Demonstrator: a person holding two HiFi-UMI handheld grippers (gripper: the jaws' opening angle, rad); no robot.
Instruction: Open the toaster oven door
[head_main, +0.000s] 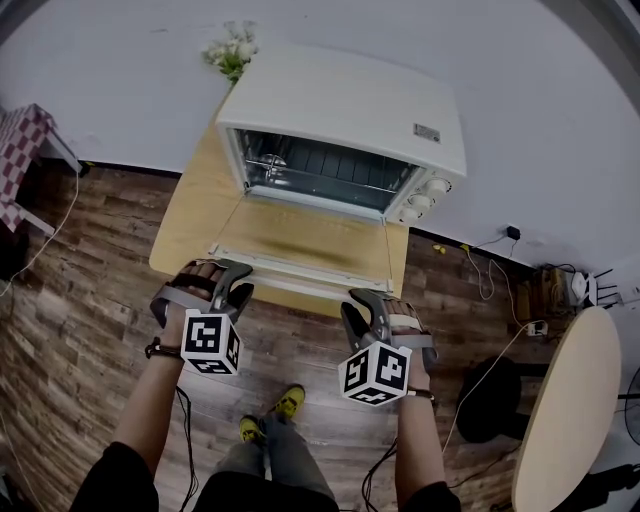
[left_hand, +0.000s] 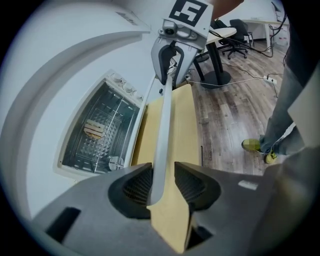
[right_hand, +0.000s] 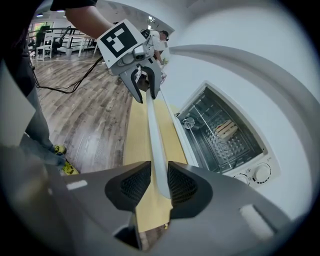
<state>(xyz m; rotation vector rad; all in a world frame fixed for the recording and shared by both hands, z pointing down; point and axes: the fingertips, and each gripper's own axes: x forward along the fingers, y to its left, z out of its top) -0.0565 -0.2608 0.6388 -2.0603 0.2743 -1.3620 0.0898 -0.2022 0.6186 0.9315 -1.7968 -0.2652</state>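
The white toaster oven (head_main: 350, 110) stands on a small wooden table (head_main: 185, 235), and its glass door (head_main: 300, 240) lies folded down flat toward me. The door's pale handle bar (left_hand: 164, 125) runs between the jaws of both grippers. My left gripper (left_hand: 162, 187) is at the bar's left end; the bar rests against one pad, with a gap to the other. Near the bar's right end, my right gripper (right_hand: 159, 182) straddles the bar (right_hand: 154, 135) closely without clamping it. A slice of bread (right_hand: 225, 129) lies on the rack inside the oven.
Control knobs (head_main: 425, 195) sit on the oven's right side. White flowers (head_main: 232, 50) stand behind the oven by the wall. A round table (head_main: 570, 400) and floor cables (head_main: 490, 270) lie to the right. My yellow shoes (head_main: 290, 400) are on the wood floor below the table edge.
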